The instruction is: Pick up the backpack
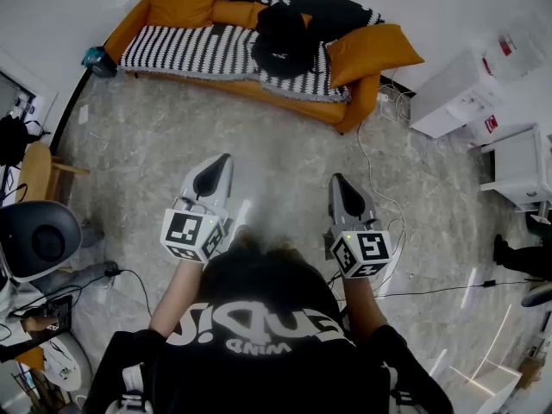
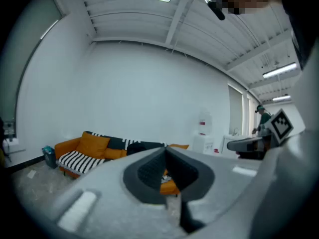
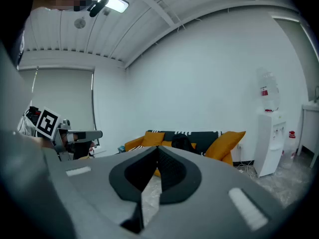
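The backpack (image 1: 283,41) is a soft, rounded black lump slumped on the seat of the orange sofa (image 1: 129,28). It rests on a black-and-white striped throw (image 1: 172,52), and plump orange cushions (image 1: 183,3) sit to either side. The floor (image 1: 259,136) is glossy grey stone with pale veining.

Both claws are smooth grey plastic shells with dark ribbed pads, and each carries a cube of square markers at the back. The left claw (image 1: 222,159) has its tips pressed together with nothing between them. The right claw (image 1: 338,179) is likewise closed tip to tip and holds nothing. Both hang over bare floor, pointing nearly level towards the sofa.

The backpack lies well apart from them, across the open floor. It sits straight ahead of the gap between the two claws, a little nearer the right one's line.
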{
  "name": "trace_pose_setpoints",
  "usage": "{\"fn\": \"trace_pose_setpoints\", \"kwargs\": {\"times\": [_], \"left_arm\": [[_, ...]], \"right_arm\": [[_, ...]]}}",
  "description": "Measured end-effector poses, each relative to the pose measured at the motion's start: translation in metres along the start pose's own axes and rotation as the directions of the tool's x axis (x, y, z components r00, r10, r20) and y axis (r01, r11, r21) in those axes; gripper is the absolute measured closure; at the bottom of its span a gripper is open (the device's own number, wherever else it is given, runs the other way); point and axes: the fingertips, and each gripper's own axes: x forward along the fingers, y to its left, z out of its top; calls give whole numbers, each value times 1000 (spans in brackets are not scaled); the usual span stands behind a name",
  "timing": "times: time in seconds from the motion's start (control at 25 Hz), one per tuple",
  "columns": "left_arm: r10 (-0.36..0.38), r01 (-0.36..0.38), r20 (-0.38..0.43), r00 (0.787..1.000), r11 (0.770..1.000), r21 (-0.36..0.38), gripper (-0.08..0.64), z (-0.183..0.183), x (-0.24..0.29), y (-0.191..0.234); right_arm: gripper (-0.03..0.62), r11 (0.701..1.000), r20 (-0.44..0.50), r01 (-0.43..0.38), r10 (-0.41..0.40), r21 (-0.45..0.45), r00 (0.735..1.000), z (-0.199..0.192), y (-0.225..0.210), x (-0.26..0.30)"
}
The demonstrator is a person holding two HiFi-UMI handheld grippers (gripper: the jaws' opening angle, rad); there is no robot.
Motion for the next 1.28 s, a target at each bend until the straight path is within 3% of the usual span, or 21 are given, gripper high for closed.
{"fn": "trace_pose_setpoints", "kwargs": {"times": [0.36, 0.6, 1.0, 1.28], "left_arm": [[-4, 4, 0, 1000, 1000, 0, 558, -1, -1, 16], [-8, 8, 1, 1000, 1000, 1, 558, 7, -2, 49], [-81, 80, -13, 997, 997, -14, 558, -3, 11, 103], [-124, 124, -24, 992, 992, -26, 558, -8, 38, 116]], "right_arm": [[591, 1000, 5, 0, 0, -1, 1000, -3, 10, 10], [591, 1000, 17, 25, -25, 14, 1000, 5, 17, 23], [591, 997, 25, 75, -75, 8, 997, 0, 52, 69], [591, 996, 19, 89, -89, 9, 996, 0, 48, 99]]}}
